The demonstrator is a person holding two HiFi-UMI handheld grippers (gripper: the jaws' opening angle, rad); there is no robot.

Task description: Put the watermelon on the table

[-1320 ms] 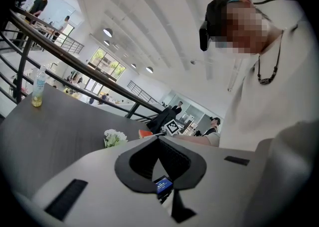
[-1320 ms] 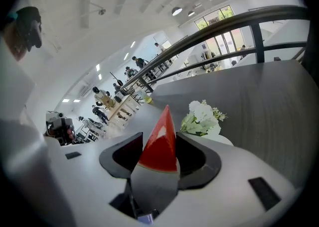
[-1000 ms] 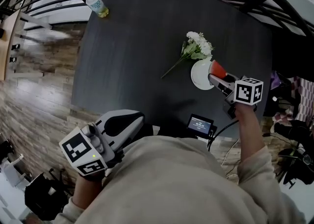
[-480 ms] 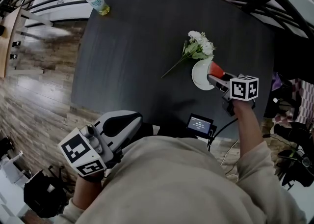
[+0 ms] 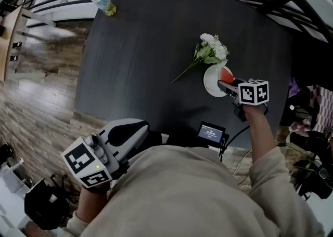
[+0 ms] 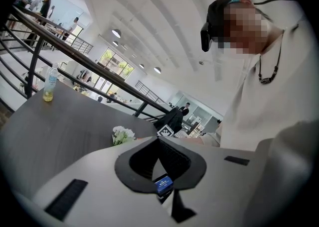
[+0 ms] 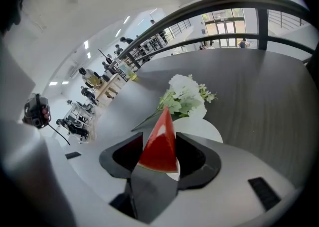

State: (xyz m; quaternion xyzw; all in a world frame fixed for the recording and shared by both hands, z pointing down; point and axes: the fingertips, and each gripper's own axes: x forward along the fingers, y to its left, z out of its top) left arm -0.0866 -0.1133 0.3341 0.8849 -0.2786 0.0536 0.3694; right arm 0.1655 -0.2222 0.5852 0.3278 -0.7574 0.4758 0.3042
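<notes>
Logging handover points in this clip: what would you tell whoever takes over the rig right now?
Right gripper: fingers shut on the watermelon slice, held over the white plate beside the flowers.
Left gripper: shut, empty, low by the person's body, off the table.
Done: slice grasped.
Left: set it on bare table clear of the plate, open, back away.

Head view steeply down over table (image 5: 140,49); gripper views low, along jaws, sharing flowers (image 7: 187,94)
</notes>
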